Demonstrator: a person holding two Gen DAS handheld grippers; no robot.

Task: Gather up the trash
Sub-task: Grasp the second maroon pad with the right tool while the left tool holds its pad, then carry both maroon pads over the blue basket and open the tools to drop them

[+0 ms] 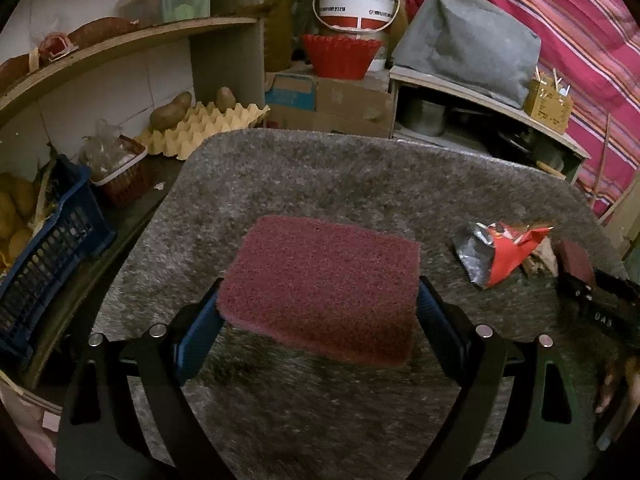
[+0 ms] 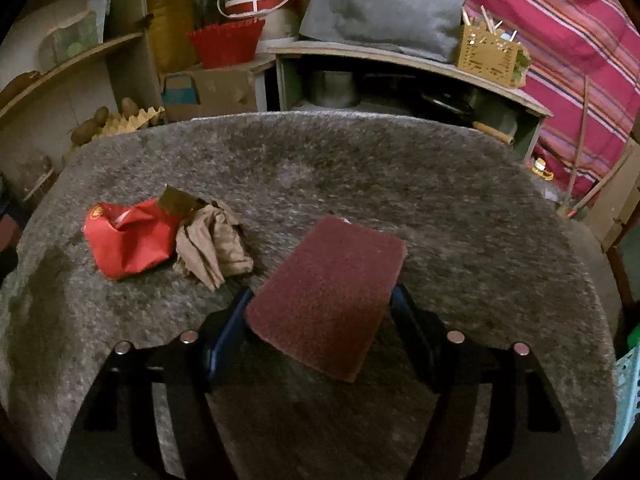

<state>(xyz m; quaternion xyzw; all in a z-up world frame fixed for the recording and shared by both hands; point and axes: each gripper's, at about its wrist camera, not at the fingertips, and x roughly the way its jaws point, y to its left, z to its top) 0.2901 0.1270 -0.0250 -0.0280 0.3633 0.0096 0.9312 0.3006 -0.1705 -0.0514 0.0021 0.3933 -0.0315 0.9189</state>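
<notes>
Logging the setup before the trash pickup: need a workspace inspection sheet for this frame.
Surface: grey shaggy mat, dimly lit.
Job's things: red wrapper and crumpled brown paper, touching, lying on the mat, ungripped.
Clutter: two maroon pads, both in the grippers.
Grippers: left gripper shut on maroon pad; right gripper shut on second maroon pad.
Cables: nothing seen.
Surroundings: egg tray with potatoes, white bucket, red basket, blue crate, striped cloth.
</notes>
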